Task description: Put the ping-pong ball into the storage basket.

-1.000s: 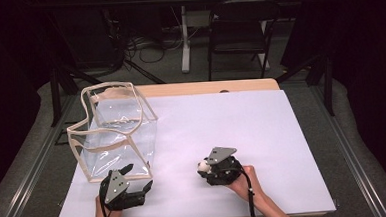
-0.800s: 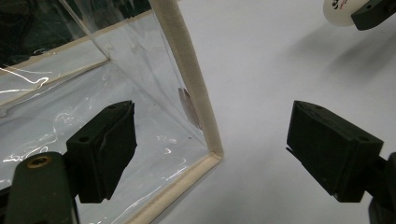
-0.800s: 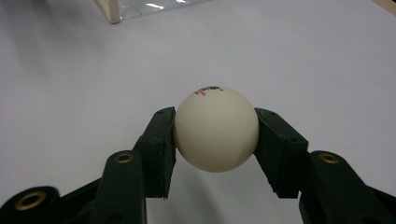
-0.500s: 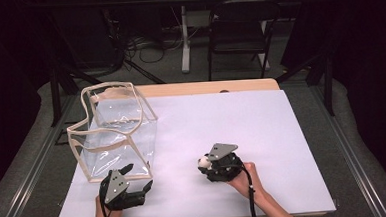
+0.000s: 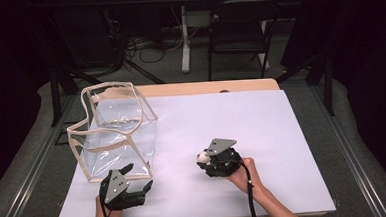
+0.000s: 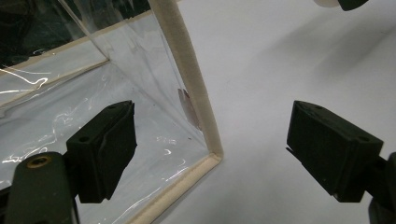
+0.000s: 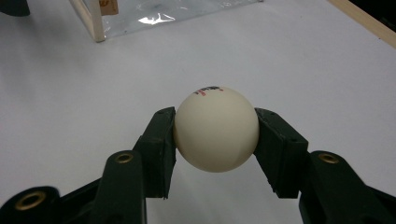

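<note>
Sitting between the jaws, a smooth cream ball (image 7: 216, 129) bears small print.

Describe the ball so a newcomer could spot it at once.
Start at the white table sheet and go to its near edge, right of the clear bag. There the right tongs clamp a ball. It is the one small, round, cream thing there, with tiny dark and red print on top.

Bag (image 5: 116, 130) standing on the table's (image 5: 282, 134) left half, near its left edge. Left gripper (image 5: 138, 191) just before the bag's near right corner, by the front edge. Right gripper (image 5: 203, 159) right of that, ball (image 7: 216, 129) between its jaws, seemingly just above the table.
</note>
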Tool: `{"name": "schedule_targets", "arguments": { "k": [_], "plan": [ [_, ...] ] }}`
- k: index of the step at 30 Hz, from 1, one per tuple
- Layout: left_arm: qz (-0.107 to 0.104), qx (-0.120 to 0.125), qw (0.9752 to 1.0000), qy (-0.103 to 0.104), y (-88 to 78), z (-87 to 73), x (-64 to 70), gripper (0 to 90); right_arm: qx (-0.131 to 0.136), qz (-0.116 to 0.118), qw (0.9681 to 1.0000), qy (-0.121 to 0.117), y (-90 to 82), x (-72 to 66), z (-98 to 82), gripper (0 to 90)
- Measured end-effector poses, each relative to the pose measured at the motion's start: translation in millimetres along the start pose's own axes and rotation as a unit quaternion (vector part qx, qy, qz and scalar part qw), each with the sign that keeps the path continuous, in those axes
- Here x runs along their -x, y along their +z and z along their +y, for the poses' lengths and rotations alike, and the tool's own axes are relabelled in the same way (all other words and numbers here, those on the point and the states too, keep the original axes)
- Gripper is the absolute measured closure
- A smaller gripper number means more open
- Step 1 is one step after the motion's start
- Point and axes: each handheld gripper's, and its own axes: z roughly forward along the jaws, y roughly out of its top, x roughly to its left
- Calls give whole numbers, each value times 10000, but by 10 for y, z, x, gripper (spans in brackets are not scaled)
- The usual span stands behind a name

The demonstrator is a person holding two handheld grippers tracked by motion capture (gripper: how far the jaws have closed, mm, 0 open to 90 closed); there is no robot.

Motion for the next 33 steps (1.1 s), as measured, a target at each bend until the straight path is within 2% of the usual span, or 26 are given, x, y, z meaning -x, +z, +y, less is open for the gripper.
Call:
{"name": "schedule_targets", "arguments": {
  "k": [26,33],
  "plan": [
    [-11,-2,10000,-3,5,0,-1,160,41,-54,10000,4,45,143,170,508],
    [-13,-4,10000,1,4,1,-1,160,10,-87,9999,-56,67,166,212,508]
  ]
}}
